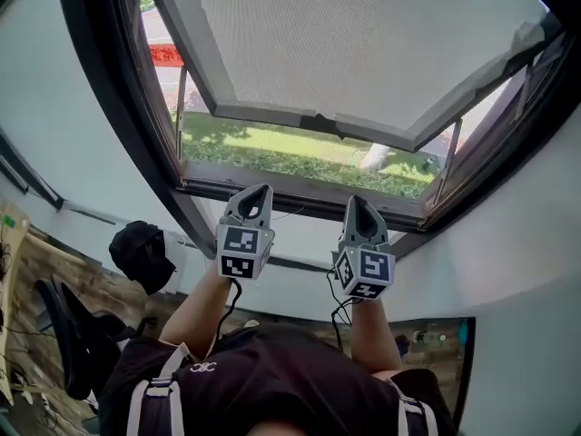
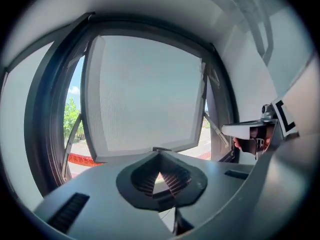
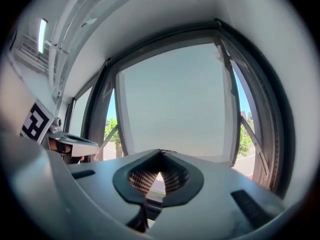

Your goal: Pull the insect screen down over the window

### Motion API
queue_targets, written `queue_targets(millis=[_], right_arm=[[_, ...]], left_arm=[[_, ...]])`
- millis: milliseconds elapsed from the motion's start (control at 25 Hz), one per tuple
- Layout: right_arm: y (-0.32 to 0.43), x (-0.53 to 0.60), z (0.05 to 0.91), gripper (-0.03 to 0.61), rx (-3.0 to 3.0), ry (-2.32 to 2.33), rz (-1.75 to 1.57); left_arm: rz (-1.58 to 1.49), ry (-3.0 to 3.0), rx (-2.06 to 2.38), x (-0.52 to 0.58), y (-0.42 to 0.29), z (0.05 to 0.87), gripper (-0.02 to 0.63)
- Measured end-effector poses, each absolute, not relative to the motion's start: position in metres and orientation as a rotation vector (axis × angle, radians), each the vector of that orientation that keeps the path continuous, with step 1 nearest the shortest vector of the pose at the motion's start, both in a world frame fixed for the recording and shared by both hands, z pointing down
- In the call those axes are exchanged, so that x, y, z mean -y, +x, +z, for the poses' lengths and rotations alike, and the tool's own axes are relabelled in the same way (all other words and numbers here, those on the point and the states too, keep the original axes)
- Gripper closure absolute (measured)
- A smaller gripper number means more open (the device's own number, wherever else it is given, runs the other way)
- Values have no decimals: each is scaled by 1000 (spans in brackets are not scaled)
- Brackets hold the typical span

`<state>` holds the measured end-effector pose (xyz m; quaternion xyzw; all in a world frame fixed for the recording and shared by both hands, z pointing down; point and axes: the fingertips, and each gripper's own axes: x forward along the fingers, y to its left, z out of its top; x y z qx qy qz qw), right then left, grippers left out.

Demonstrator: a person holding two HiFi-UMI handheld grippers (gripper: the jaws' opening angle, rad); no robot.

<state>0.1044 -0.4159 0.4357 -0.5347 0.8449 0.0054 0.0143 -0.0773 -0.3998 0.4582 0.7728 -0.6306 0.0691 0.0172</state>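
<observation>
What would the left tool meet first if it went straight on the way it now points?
Probably the bottom bar of the screen, near its middle; the left tool aims there, but depth is unclear.

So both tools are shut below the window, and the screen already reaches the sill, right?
No: the insect screen stops short of the sill; the head view shows grass through the gap beneath it. The left tool and right tool are shut.

Insect screen [image 1: 363,44] above sill [image 1: 300,189], lawn [image 1: 272,148] beyond
</observation>
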Motion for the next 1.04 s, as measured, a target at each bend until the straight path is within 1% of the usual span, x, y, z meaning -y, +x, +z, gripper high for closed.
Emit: queue_targets(millis=[400, 1040], right_arm=[[100, 411, 440, 575, -2641, -1656, -17], [91, 411, 439, 575, -2658, -1654, 0]], left_arm=[[258, 2452, 1899, 396, -52, 460, 603], [255, 2476, 1900, 397, -57, 455, 603]])
